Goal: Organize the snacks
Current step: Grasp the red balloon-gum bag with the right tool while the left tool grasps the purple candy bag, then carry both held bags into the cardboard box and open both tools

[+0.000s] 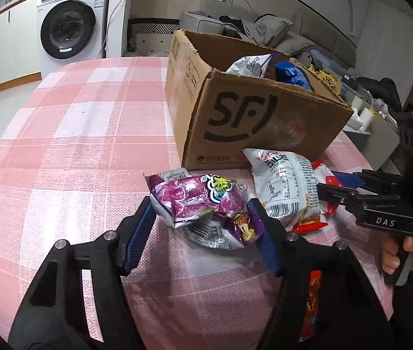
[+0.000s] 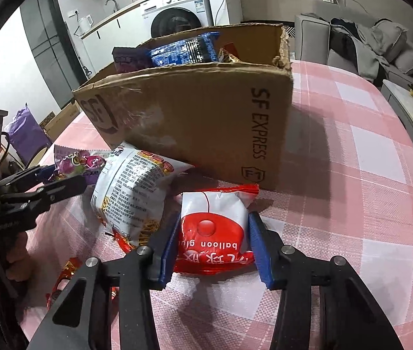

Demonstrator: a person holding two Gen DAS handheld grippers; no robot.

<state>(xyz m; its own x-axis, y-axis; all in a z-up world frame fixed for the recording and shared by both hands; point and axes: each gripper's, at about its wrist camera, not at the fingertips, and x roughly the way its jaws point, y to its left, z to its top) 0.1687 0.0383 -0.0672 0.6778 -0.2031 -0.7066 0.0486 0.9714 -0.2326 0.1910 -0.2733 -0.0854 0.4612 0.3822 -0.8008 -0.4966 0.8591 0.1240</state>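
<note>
Pink checked cloth covers the counter (image 1: 75, 145), with a washing machine (image 1: 72, 17) behind. An open cardboard box (image 1: 235, 116), already holding packets, stands near the far edge, and loose snacks lie against its front. The left gripper (image 1: 203, 230) has its jaws straddling a crinkled purple foil packet (image 1: 194, 201), the right pad touching, the left just short. The right gripper (image 2: 210, 248) has its jaws closed on a red-and-white balloon-glue pouch (image 2: 215, 227) at mid-body. A puffy white bag (image 2: 133, 186) leans between them. All look light, slippery and crushable; I would take them across the flat middle, gently.
</note>
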